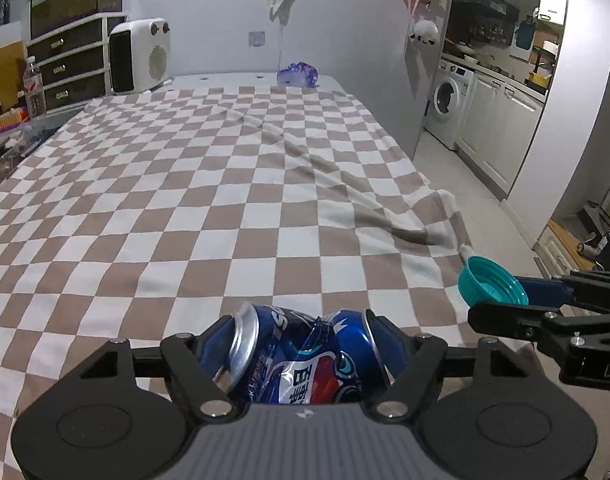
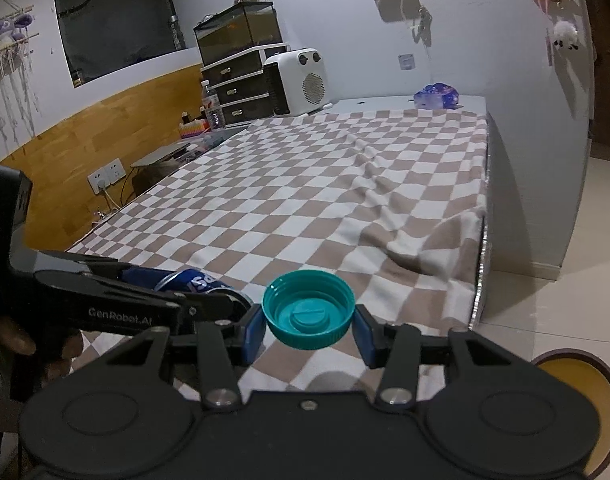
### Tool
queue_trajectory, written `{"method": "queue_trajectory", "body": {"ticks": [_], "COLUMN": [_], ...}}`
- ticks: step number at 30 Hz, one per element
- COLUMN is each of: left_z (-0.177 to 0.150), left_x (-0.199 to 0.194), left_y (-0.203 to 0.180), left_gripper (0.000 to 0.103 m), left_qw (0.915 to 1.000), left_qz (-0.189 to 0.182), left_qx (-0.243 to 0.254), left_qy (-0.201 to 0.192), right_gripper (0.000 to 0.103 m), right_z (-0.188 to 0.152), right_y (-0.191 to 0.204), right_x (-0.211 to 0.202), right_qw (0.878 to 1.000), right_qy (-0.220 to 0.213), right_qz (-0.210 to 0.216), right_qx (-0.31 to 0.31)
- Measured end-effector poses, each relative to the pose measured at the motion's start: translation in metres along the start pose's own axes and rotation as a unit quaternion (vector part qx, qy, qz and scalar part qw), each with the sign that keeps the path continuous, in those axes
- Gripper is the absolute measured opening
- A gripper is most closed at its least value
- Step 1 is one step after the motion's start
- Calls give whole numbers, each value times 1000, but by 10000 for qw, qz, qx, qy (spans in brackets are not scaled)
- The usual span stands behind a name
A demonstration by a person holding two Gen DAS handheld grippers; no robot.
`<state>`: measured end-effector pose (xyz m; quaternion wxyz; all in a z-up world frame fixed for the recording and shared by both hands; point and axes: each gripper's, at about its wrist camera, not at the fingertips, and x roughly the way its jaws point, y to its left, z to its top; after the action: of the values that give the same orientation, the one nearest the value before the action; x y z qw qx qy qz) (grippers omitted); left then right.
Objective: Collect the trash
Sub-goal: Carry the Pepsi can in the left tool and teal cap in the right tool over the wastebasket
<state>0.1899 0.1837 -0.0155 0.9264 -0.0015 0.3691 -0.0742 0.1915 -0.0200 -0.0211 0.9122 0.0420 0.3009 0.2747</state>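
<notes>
My left gripper (image 1: 305,344) is shut on a crushed blue Pepsi can (image 1: 305,356), held sideways above the near edge of the checkered table (image 1: 225,200). My right gripper (image 2: 309,330) is shut on a teal plastic lid (image 2: 309,310), open side up, over the table's near right corner. The lid (image 1: 491,286) and right gripper also show at the right of the left wrist view. The can (image 2: 197,280) and left gripper show at the left of the right wrist view. A crumpled blue-purple wrapper (image 1: 299,74) lies at the table's far edge, also in the right wrist view (image 2: 437,95).
A white heater (image 1: 141,56), a drawer unit (image 1: 73,64) with a glass tank on top and a water bottle (image 1: 33,88) stand at the far left. The cloth is wrinkled toward the right edge. A round brown-rimmed bin (image 2: 585,392) sits on the floor at lower right.
</notes>
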Motion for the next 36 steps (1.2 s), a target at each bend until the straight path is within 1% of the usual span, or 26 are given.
{"method": "queue_trajectory", "body": {"ticks": [14,19,27,36], "left_z": [-9,-9,-10,-9], "left_x": [-34,-46,-52,-40], "left_y": [-39,-61,-107,-178], "left_gripper": [72,72,72,72], "left_qw": [9990,9980,9960,9931], "left_qz": [20,-3,-233,-597], "left_qx": [23,89,181,305], "left_qy": [-446,-630,-843,-957], "right_gripper": [48,48,48,48], "right_z": [-12,-17,-27,-45], "right_y": [-16,-26,-57,-109], "right_x": [-44,-64,-105,-148], "right_qw": [9997,9992,9972,9921], "right_qy": [-210,-317,-538,-682], "right_qz": [-146,-226,-521,-1021], "right_qx": [-23,1,84,269]}}
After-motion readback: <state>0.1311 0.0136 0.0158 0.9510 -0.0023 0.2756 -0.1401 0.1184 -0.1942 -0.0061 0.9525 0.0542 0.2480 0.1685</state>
